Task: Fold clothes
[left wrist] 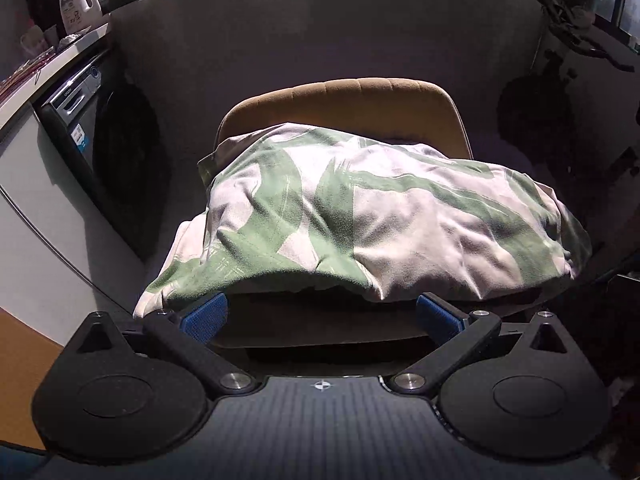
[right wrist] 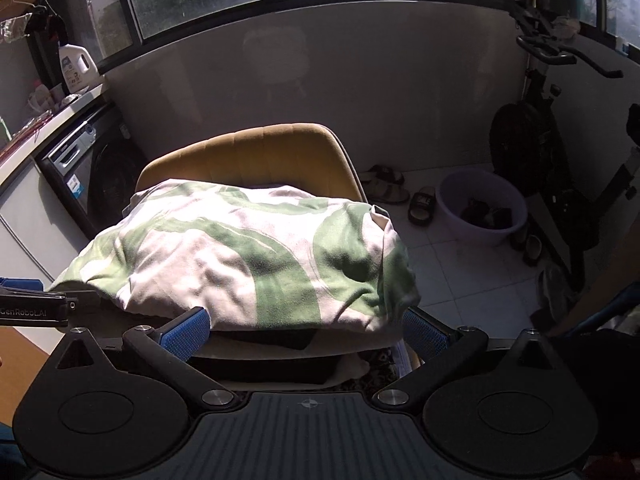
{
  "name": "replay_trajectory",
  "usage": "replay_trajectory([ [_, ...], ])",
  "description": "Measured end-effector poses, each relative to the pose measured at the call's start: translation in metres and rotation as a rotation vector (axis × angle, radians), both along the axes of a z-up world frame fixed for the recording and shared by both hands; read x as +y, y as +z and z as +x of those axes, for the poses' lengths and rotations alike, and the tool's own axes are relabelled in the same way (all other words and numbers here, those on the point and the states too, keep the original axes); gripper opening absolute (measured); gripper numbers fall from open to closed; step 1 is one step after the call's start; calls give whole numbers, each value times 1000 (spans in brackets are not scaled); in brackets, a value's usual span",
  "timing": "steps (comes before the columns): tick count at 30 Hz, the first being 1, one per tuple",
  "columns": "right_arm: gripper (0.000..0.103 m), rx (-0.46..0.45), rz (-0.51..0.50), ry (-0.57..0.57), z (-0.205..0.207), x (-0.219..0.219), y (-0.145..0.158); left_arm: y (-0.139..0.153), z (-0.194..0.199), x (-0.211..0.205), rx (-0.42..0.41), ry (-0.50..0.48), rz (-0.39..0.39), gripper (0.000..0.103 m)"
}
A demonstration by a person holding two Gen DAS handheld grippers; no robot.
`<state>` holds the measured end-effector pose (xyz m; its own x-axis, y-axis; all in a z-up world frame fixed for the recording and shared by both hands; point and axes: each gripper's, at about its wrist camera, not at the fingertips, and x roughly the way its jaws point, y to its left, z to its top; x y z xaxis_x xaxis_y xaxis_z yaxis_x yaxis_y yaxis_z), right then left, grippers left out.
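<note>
1. Cloth (left wrist: pixel 360 208): green-and-white patterned piece draped over the chair (left wrist: pixel 360 96) seat, humped and wrinkled; near hem hangs over the seat's front edge, left corner droops lowest; can't tell what garment it is, or whether layers are already doubled under the hump.
2. Left gripper (left wrist: pixel 320 316): jaws spread wide, nothing between them; blue pads sit just under the near hem, left pad partly covered by the drooping cloth; probably lined up w/ the hem because that's the easiest edge to pinch.
3. Right gripper (right wrist: pixel 306 332): jaws also spread, nothing pinched; pads low at the near right side of the cloth, hem overhanging them; the left gripper's tip shows at the left edge of this view, so both tools sit side by side along the near hem.
4. Stage: fits either a bundle awaiting spreading or a fold just set down; pics don't settle which.
5. Surroundings: washer (left wrist: pixel 96 152) far left, basin (right wrist: pixel 482 208) and slippers (right wrist: pixel 384 188) on the floor right; well apart from the cloth.
</note>
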<state>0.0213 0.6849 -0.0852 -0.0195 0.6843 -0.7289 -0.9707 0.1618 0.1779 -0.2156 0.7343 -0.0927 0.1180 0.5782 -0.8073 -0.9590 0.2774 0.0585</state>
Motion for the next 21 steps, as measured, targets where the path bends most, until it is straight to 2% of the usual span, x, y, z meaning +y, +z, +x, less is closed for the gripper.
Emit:
replay_trajectory([
  [3, 102, -22, 8, 30, 2, -36, 9, 6, 9, -39, 5, 26, 7, 103],
  [14, 102, -121, -4, 70, 0, -176, 20, 5, 20, -182, -79, 124, -84, 103],
  [17, 102, -112, -20, 85, -7, -208, 20, 5, 17, -216, -72, 132, -94, 103],
  [21, 102, -91, -63, 49, -16, -242, 15, 7, 13, -259, -42, 141, -94, 103],
])
